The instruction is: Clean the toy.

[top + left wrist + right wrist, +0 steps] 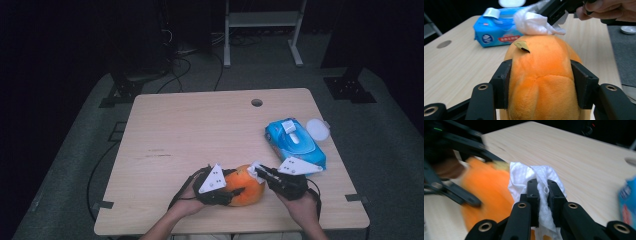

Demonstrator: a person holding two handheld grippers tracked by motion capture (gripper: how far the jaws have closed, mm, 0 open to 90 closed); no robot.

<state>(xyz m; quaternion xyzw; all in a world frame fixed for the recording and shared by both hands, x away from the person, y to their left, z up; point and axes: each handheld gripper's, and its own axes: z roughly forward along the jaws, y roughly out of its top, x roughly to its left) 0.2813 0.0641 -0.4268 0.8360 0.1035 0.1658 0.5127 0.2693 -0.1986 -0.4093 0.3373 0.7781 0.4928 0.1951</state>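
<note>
Orange plush toy is sitting on the table, close to my edge of it, and that is the thing I am working on. I am going from big to small. The table is light wood with a round hole near its far side. A blue pack of wipes is lying to the right of the toy, with its white lid flipped open. My left hand-held gripper is squeezing the soft toy, one black jaw pressing on each side of it. My right hand-held gripper is pinching a white wipe tight between its jaws. I am pressing that wipe on the top of the toy, just beside a little yellow tag.
</note>
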